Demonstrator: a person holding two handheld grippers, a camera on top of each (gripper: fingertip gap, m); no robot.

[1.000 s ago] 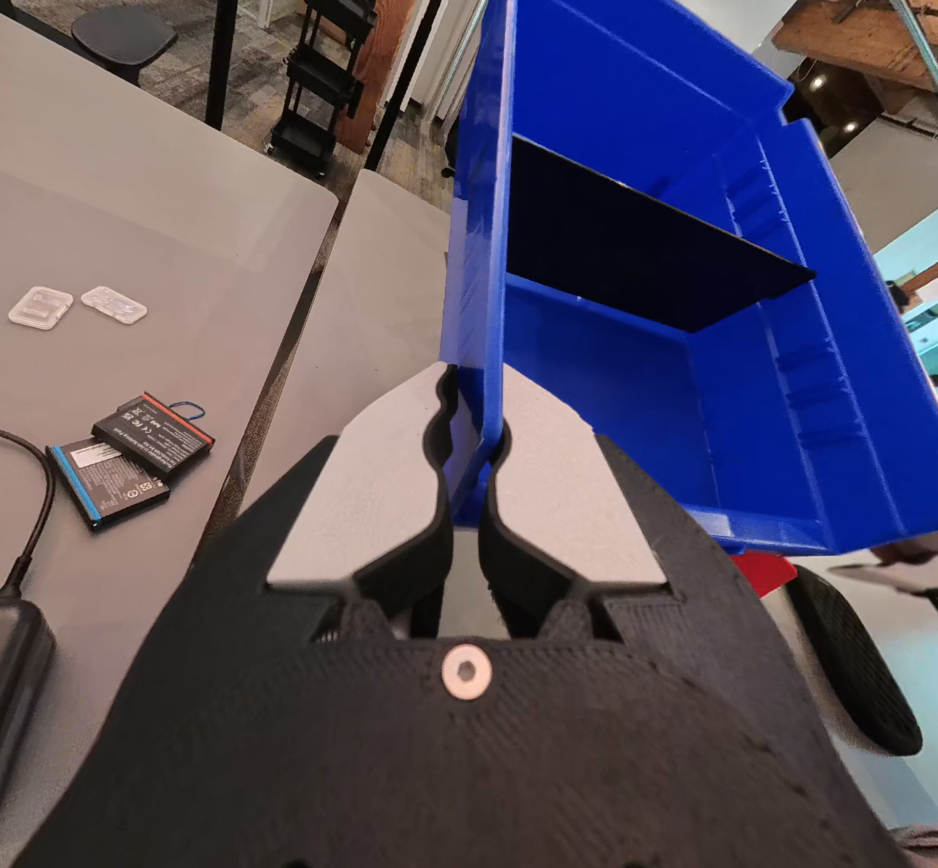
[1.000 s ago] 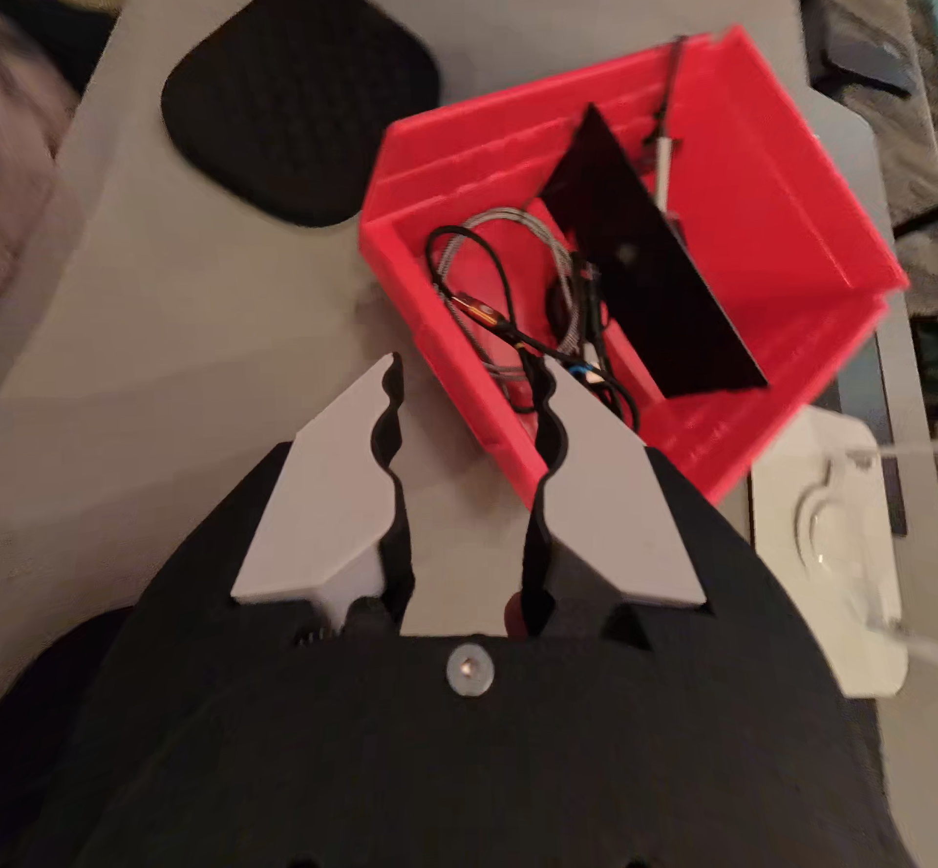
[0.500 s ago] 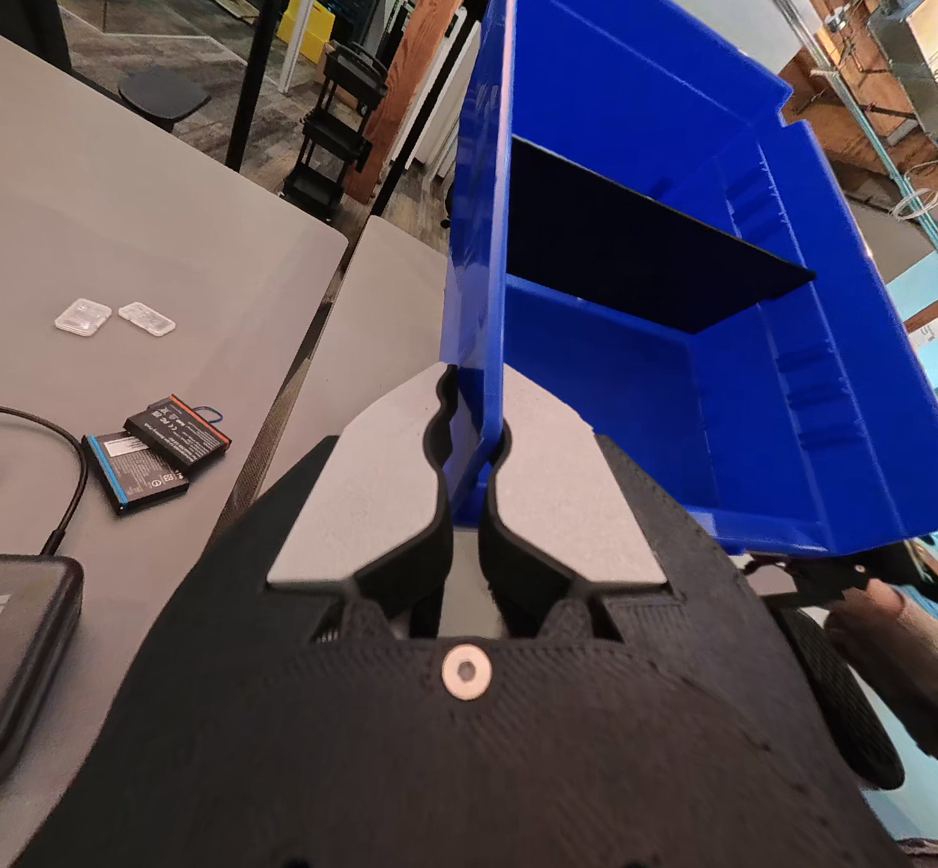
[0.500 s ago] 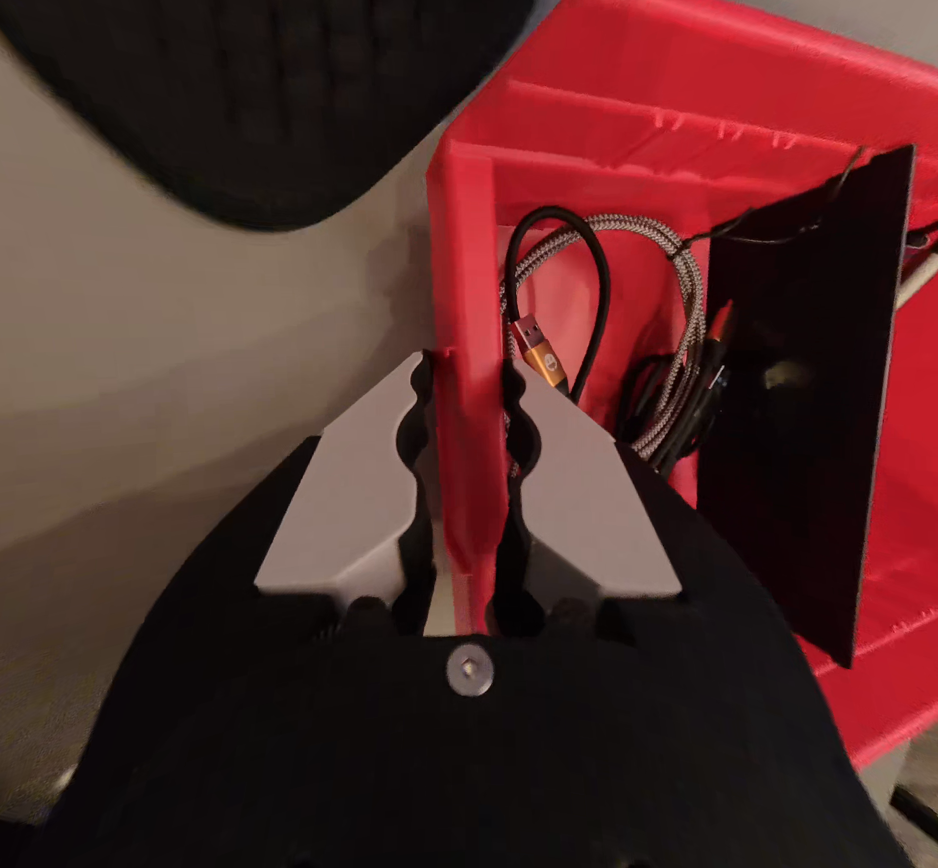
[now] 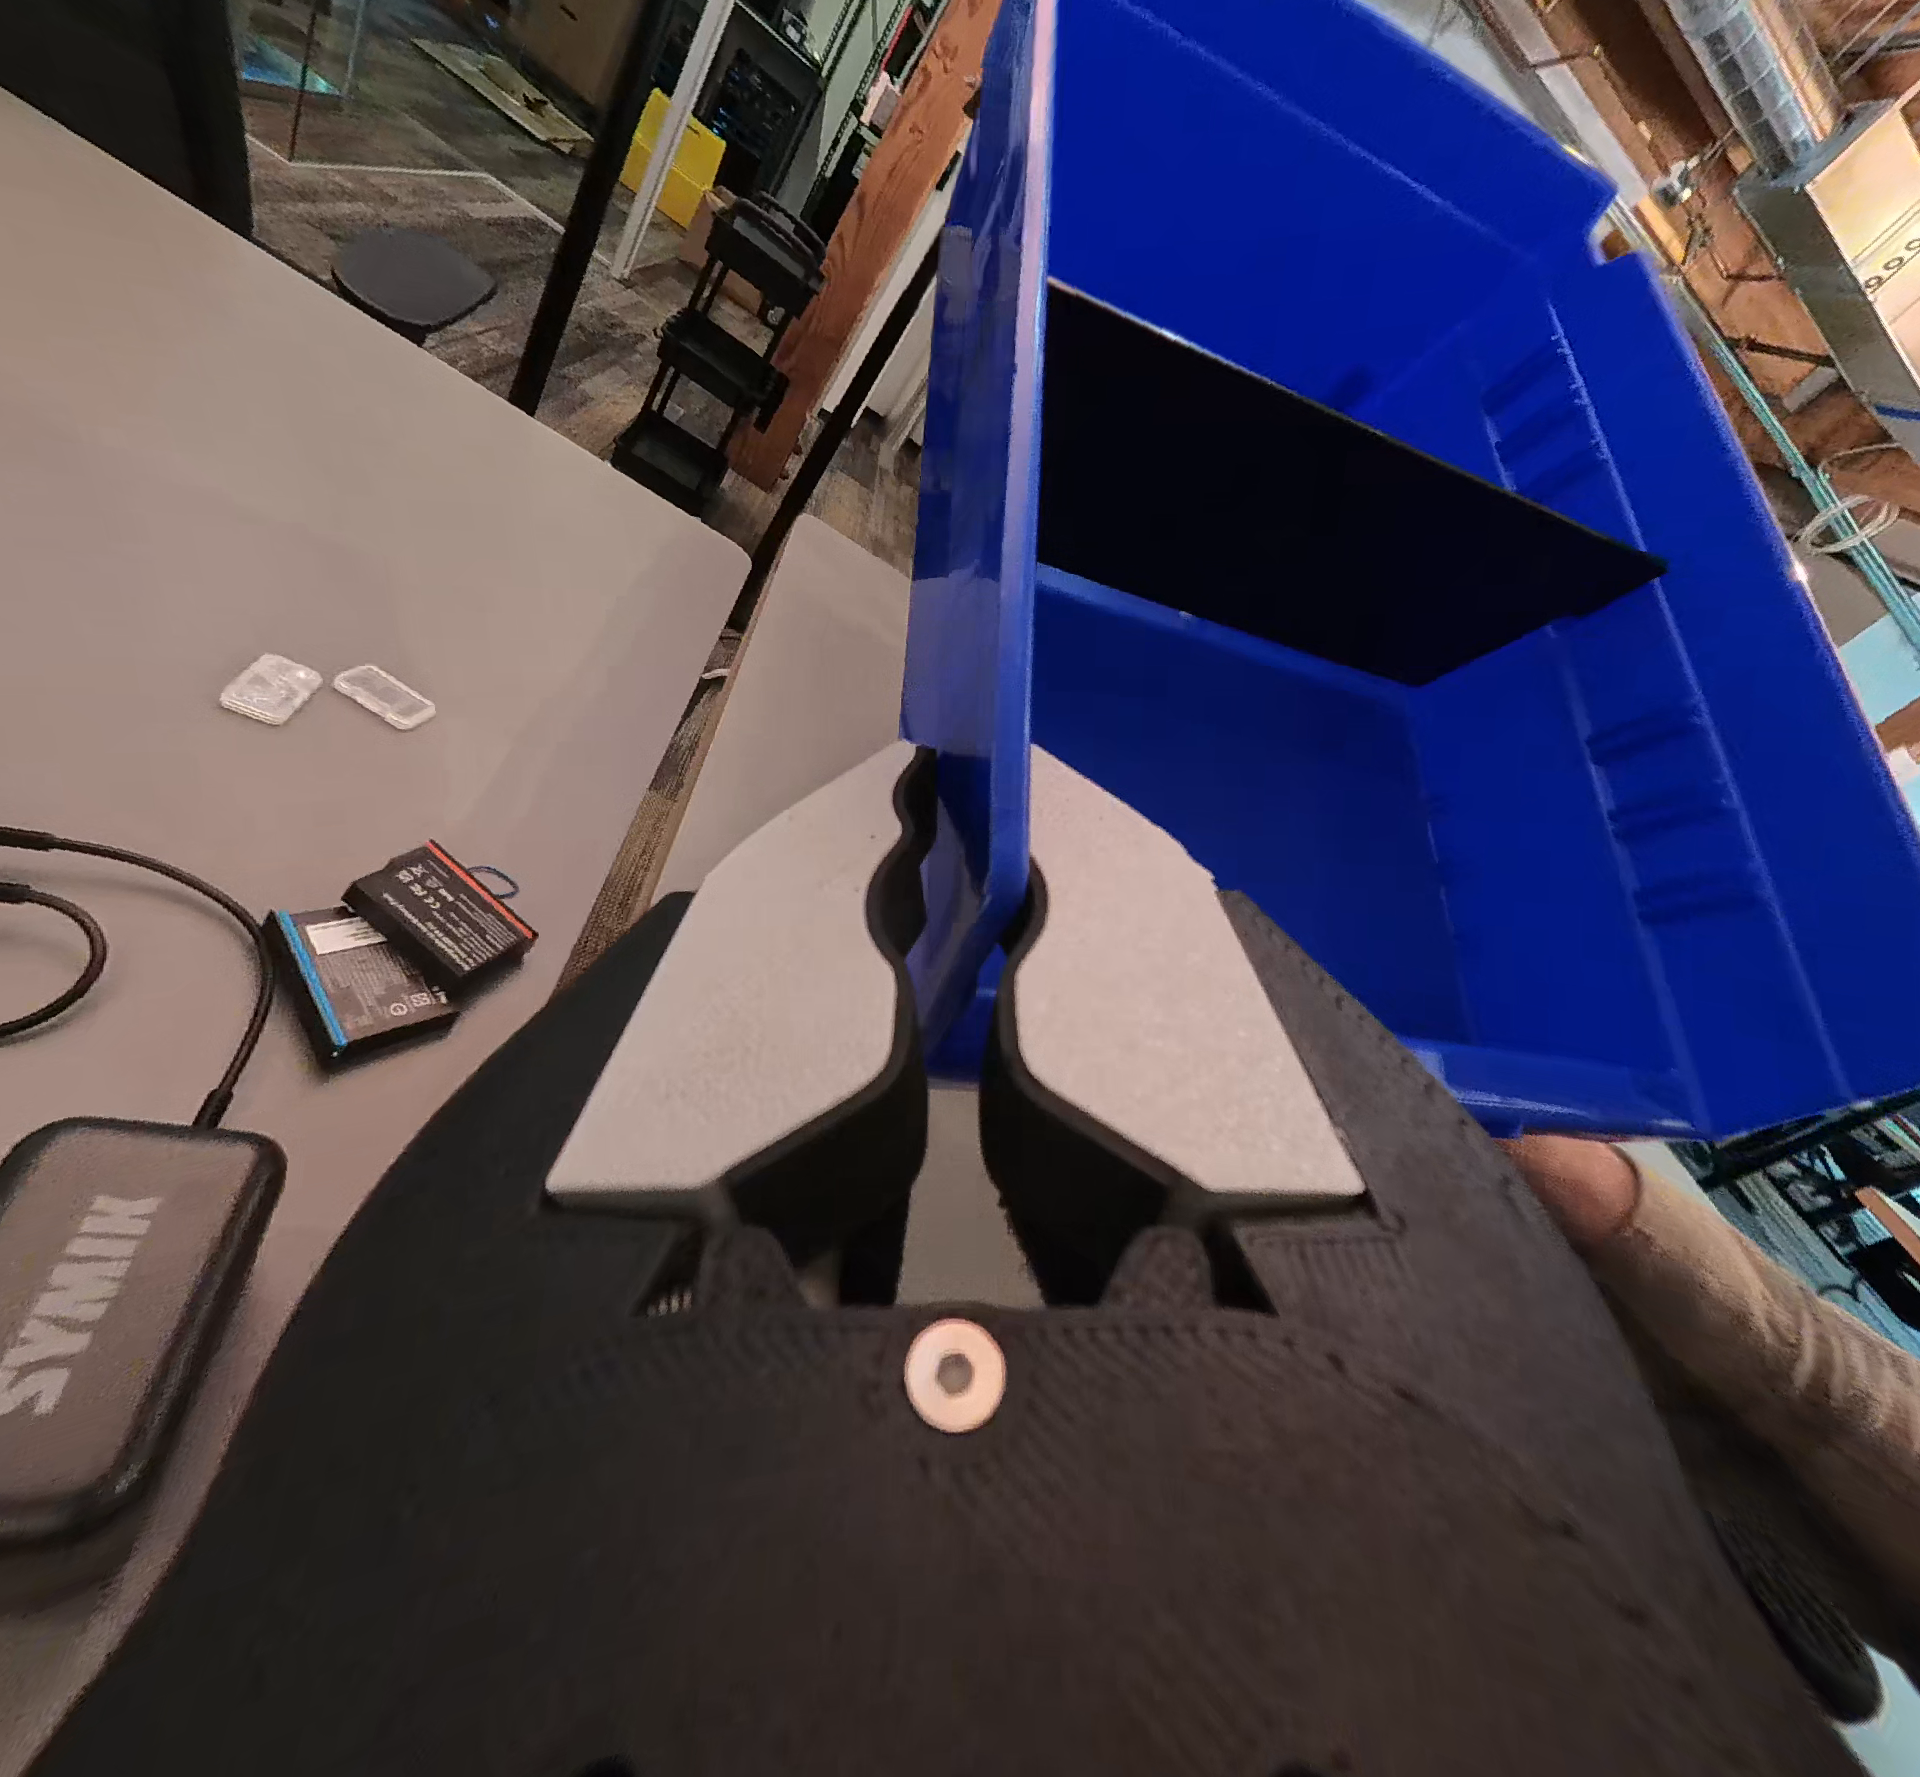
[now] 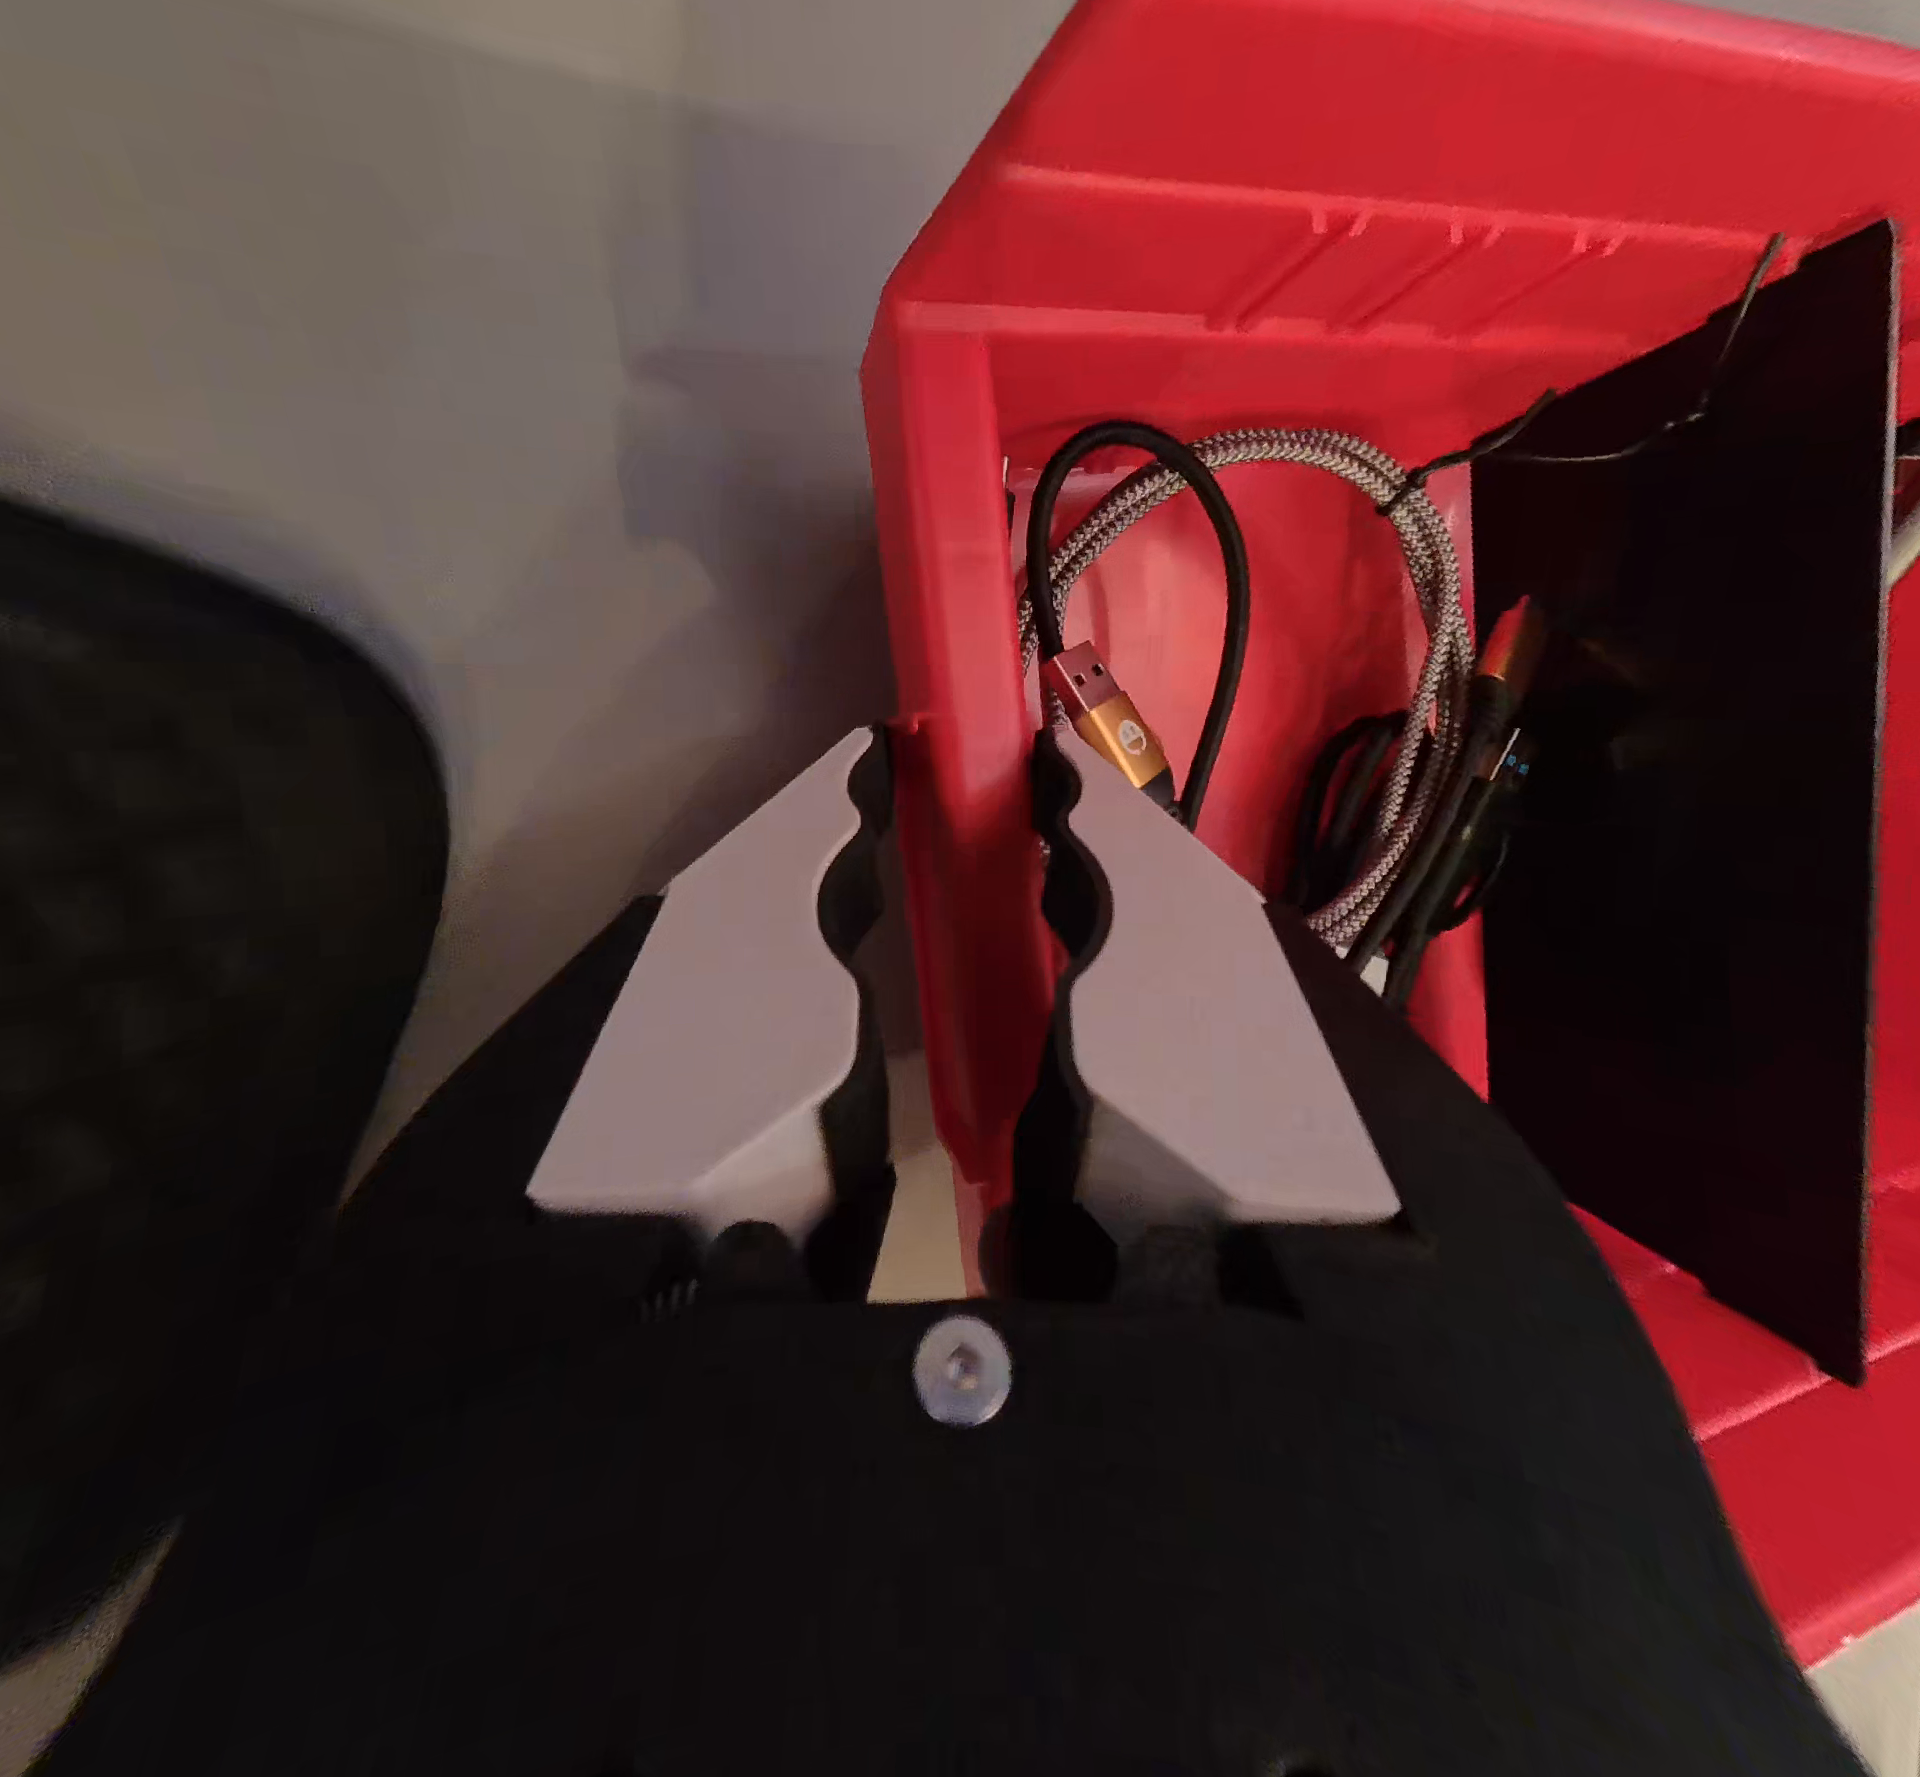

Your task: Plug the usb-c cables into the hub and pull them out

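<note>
My left gripper [image 5: 971, 792] is shut on the side wall of a blue bin [image 5: 1299, 439] and holds it lifted and tilted above the table; the bin has a black divider [image 5: 1299, 501] and looks empty. My right gripper [image 6: 961, 751] is closed around the near wall of a red bin [image 6: 1351, 117], one finger outside and one inside. The red bin holds coiled cables: a grey braided cable [image 6: 1423, 564], a black cable [image 6: 1226, 584] and an orange USB plug [image 6: 1112, 725]. A black divider [image 6: 1683, 792] stands in it. No hub is in view.
On the grey table [image 5: 260, 501] lie two small black batteries [image 5: 405, 948], two clear plastic cases [image 5: 322, 688], a black pouch [image 5: 94, 1312] with a cable. A black mat [image 6: 156, 1000] lies left of the red bin. A person's hand [image 5: 1714, 1312] shows at lower right. Tip to tip, the grippers are about 30 cm apart. To reach the black pouch [image 5: 94, 1312] in a straight line is about 20 cm for my left fingers, about 35 cm for my right.
My left gripper has raised and tipped the blue bin further. My right gripper moved in from above the red bin and closed onto its near wall.
</note>
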